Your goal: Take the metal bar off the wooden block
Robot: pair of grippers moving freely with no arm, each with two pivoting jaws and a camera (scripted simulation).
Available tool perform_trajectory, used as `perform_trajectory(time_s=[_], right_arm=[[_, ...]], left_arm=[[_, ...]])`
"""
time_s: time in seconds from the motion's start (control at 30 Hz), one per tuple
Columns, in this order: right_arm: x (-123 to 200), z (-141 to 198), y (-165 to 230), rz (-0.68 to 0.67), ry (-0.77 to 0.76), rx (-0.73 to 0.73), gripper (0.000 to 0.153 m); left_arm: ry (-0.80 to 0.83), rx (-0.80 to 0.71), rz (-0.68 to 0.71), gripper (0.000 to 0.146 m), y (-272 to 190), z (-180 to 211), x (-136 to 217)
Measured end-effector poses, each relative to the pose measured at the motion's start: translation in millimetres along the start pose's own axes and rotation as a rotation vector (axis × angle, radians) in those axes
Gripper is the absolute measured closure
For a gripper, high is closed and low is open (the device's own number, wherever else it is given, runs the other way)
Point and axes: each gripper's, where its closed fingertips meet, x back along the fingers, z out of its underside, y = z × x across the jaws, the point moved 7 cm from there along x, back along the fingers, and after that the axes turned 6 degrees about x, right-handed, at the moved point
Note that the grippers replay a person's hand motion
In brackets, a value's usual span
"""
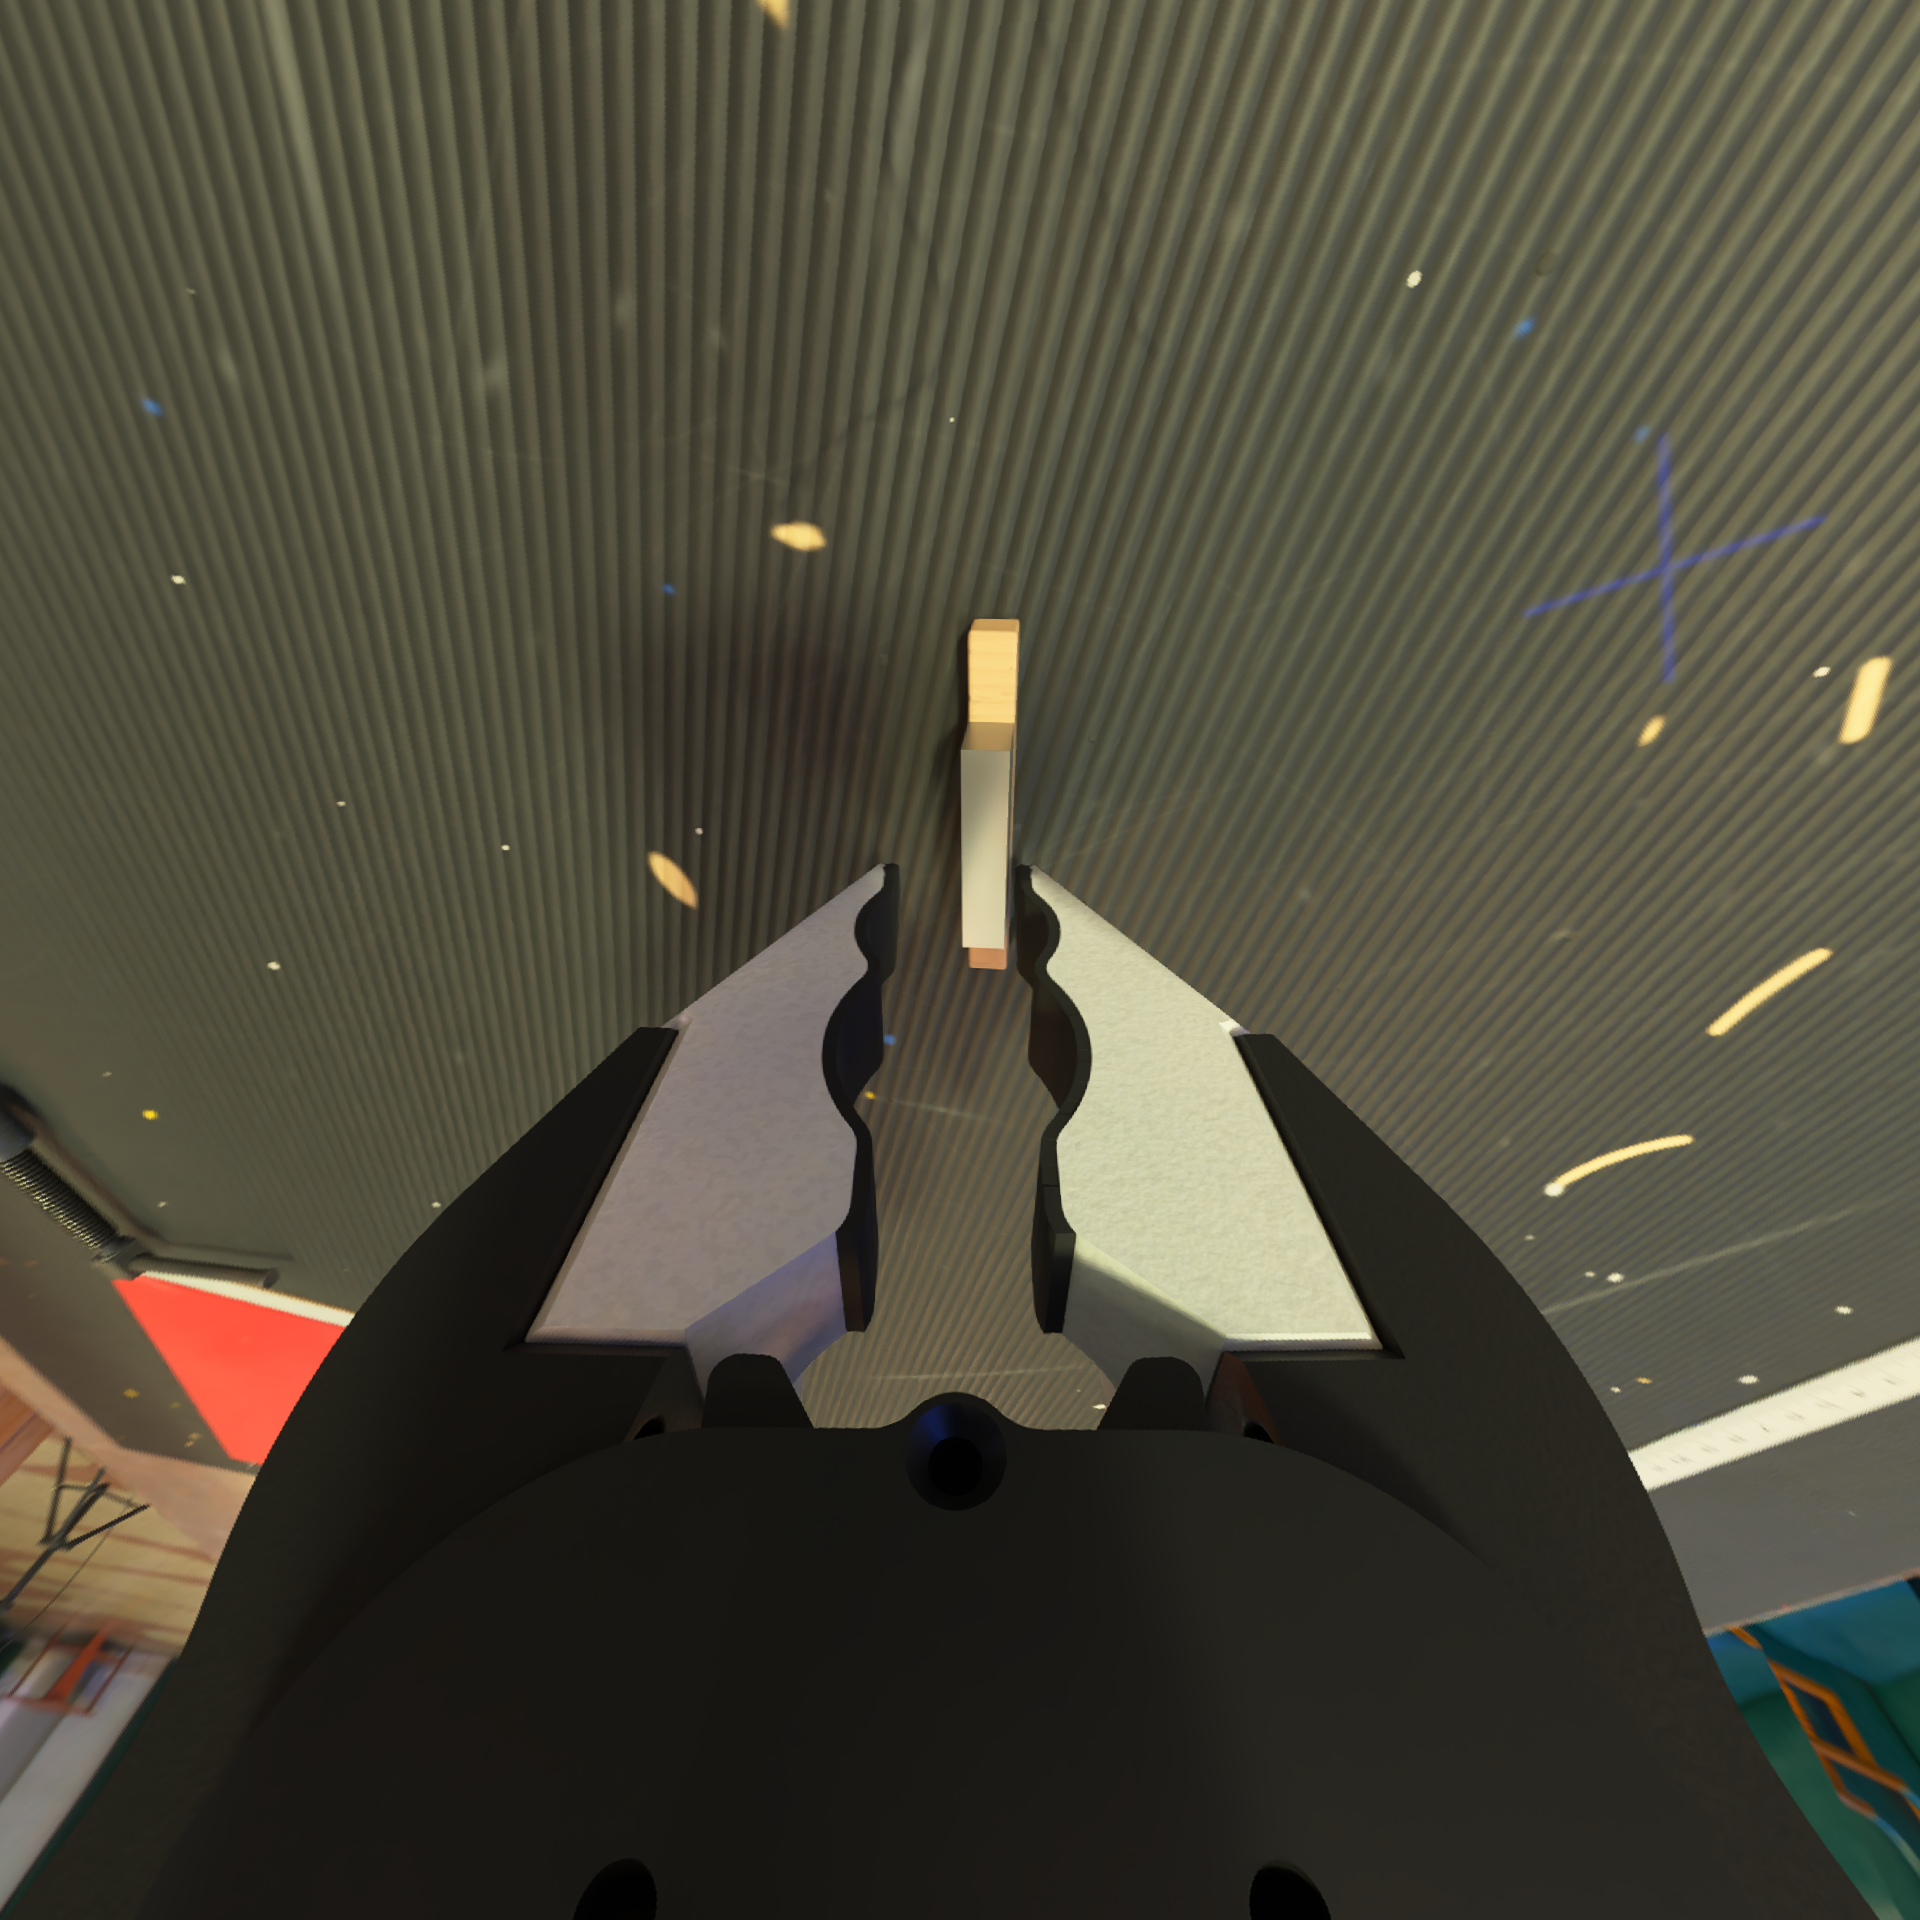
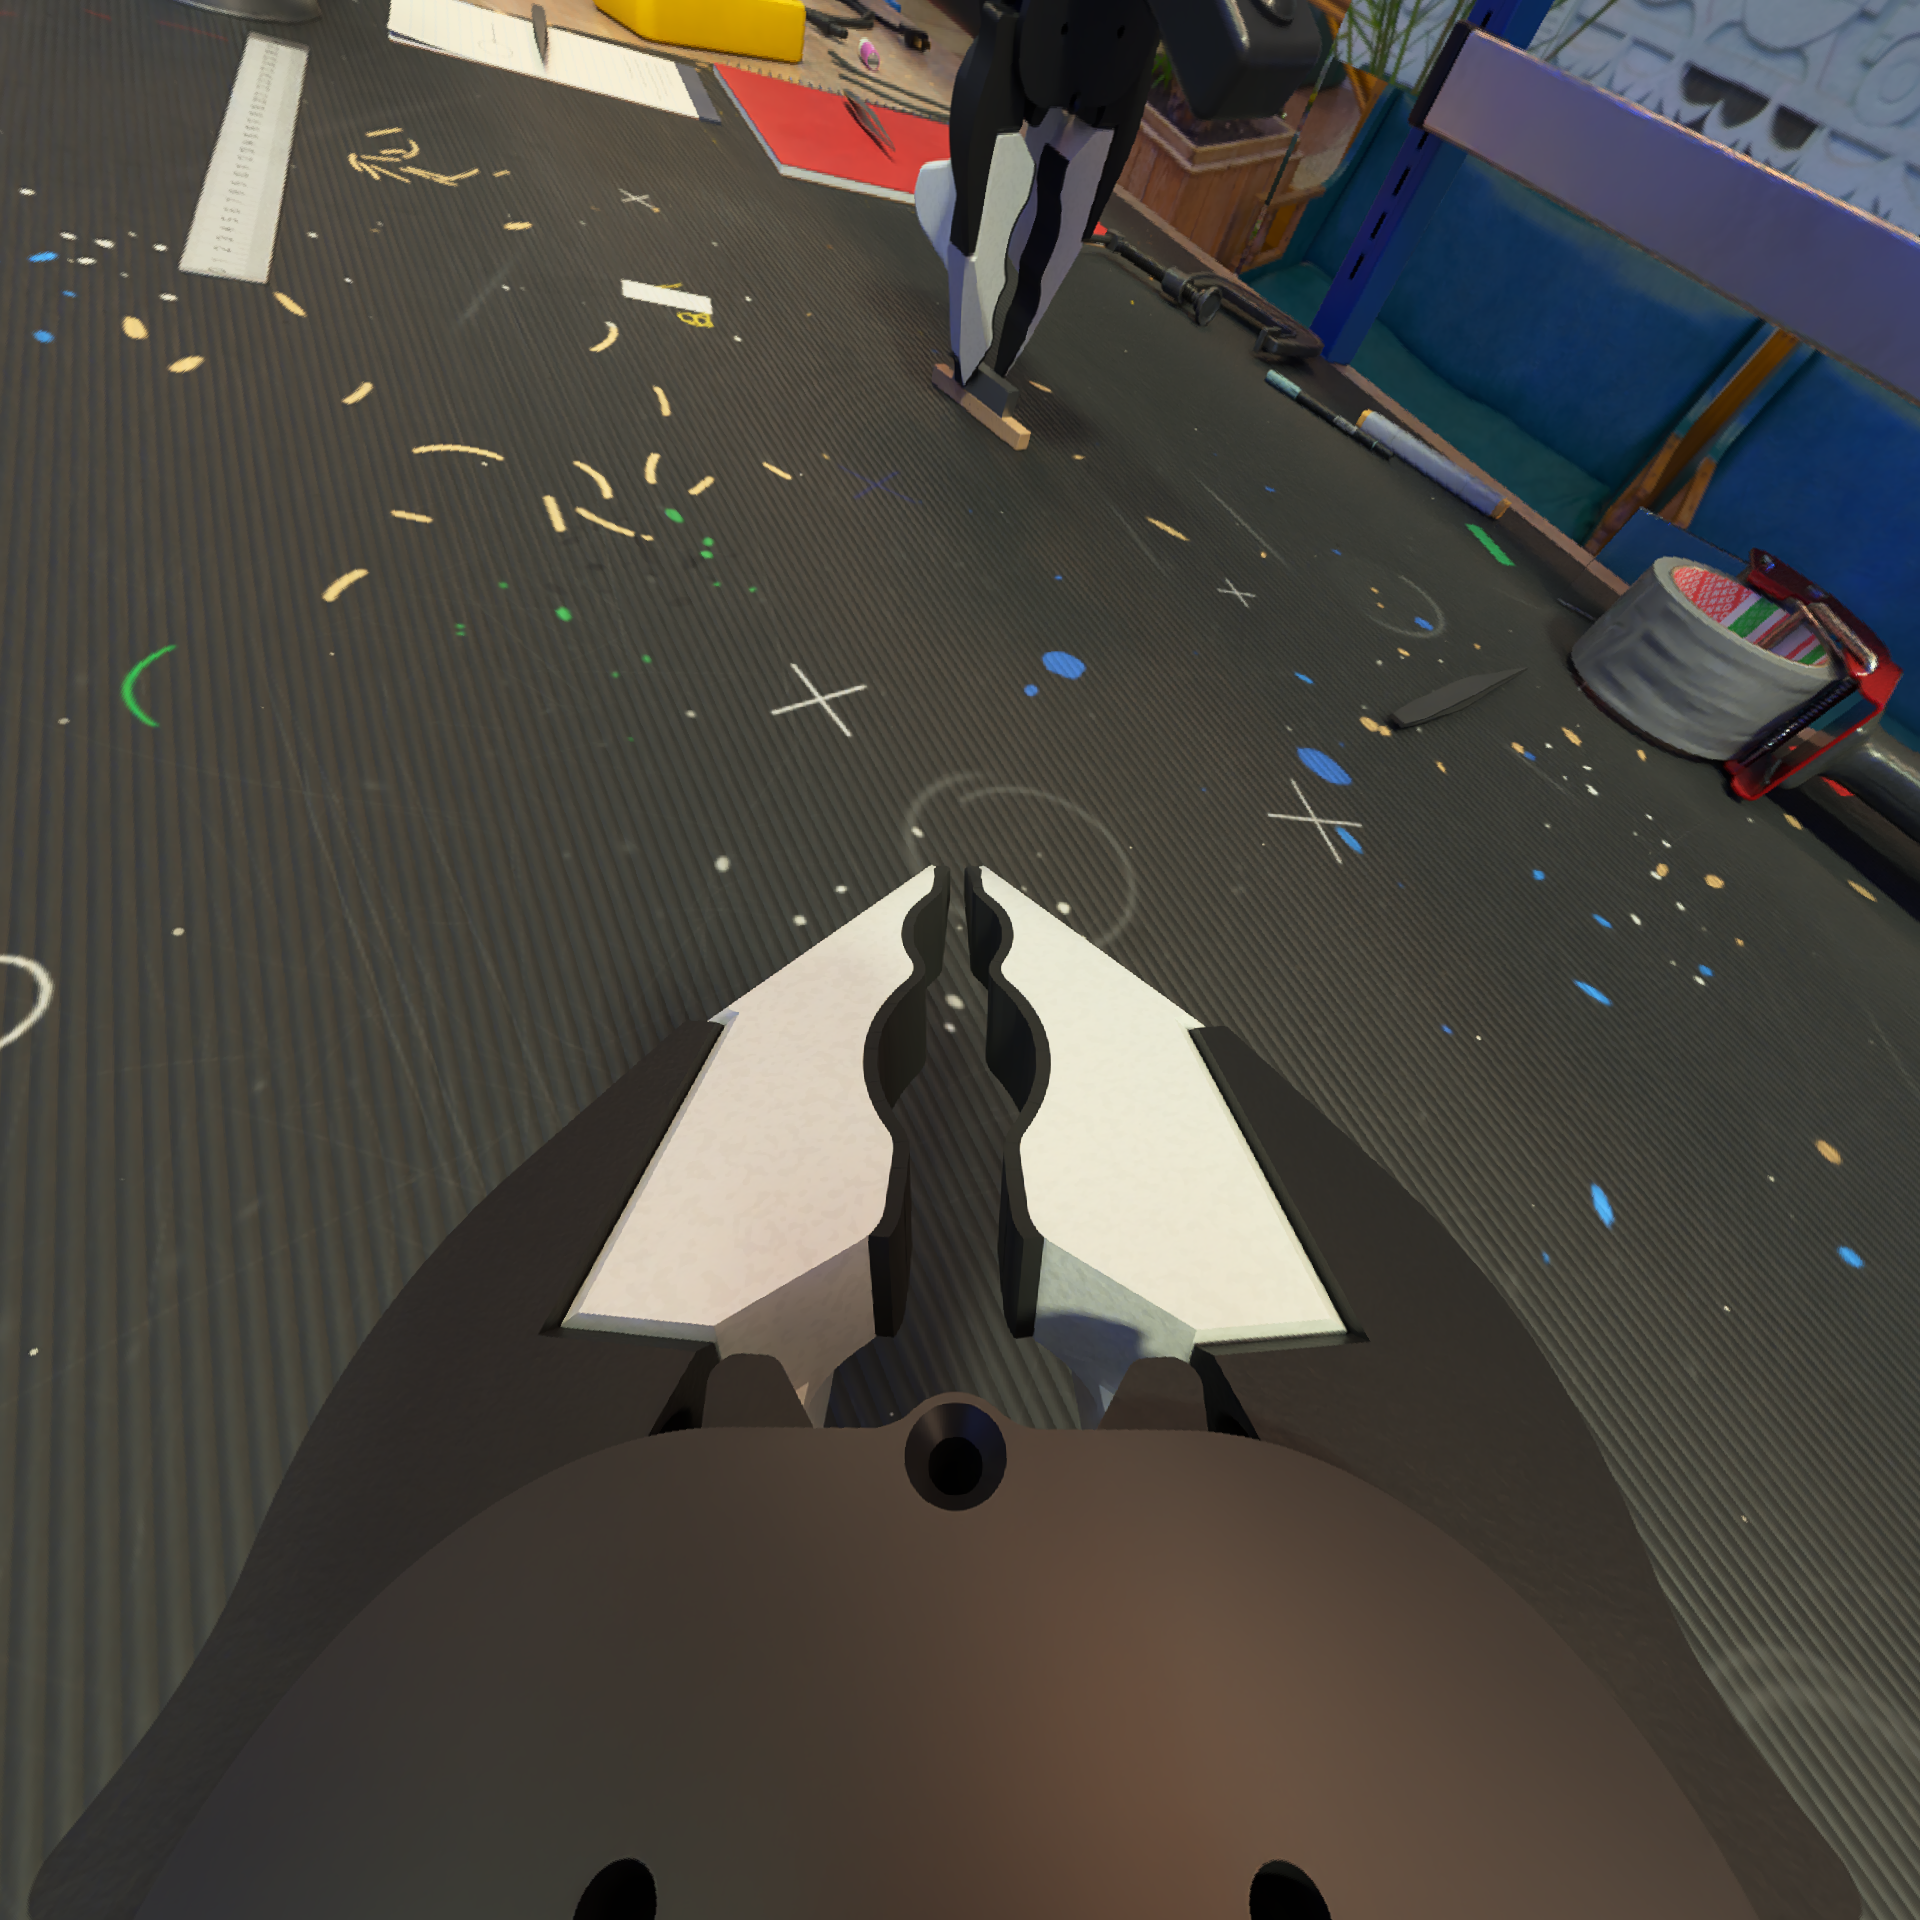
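In the left wrist view a narrow wooden block (image 1: 992,670) lies on the dark ribbed mat (image 1: 520,520). A pale grey metal bar (image 1: 985,831) lies along its top, leaving both wood ends showing. My left gripper (image 1: 956,878) is open, pointing down, its tips on either side of the bar's near part; the right fingertip (image 1: 1029,904) is close beside the bar. In the right wrist view the left gripper (image 2: 987,364) stands over the block (image 2: 1003,424) and bar (image 2: 995,393), far off. My right gripper (image 2: 956,878) is shut and empty, low over the mat.
A steel ruler (image 2: 244,156), a red notebook (image 2: 831,135) and a yellow box (image 2: 707,21) lie at the far edge. A grey tape roll (image 2: 1683,675) with a red clamp (image 2: 1818,717), a pen (image 2: 1423,457) and a black clamp (image 2: 1236,307) line the right edge.
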Motion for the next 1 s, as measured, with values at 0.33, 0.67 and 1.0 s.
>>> perform_trajectory(time_s=[0.33, 0.67, 1.0], right_arm=[[2, -6, -2, 0.047, -0.044, 0.008, 0.152], [23, -45, 1, -0.026, -0.386, -0.17, 0.132], [27, -49, 17, -0.199, -0.386, -0.177, 0.126]], left_arm=[[-0.229, 0.026, 0.022, 0.138, -27, -30, 34], [-1.144, -0.11, 0.234, 0.138, -226, -124, 124], [-1.388, -0.186, 0.35, 0.138, -297, -132, 115]])
